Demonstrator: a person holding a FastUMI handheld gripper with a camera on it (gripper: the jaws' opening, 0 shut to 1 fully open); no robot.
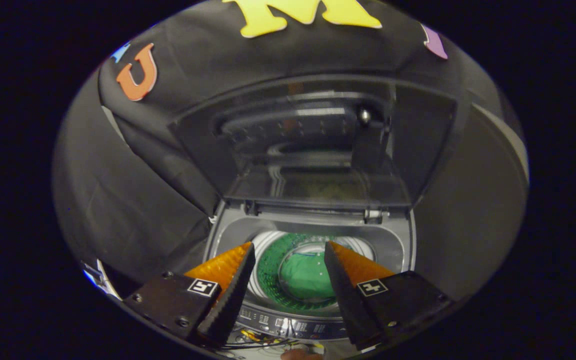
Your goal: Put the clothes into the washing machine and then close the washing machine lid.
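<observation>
gripper (289, 248) nearest, above the washer (398, 245), fingers (228, 292) spread wide, nothing between them. control panel (293, 327) lies just under the fingers. beyond the tips, the drum (268, 270) is open with green clothes (305, 275) lying at its bottom. lid (318, 145) stands raised upright behind the opening, hinged at the rear rim.

Gripper (288, 250): two orange wedge fingers (220, 267) with black ribbed inner pads, black screw-fastened mounts, each bearing a square black-and-white marker (203, 287).
</observation>
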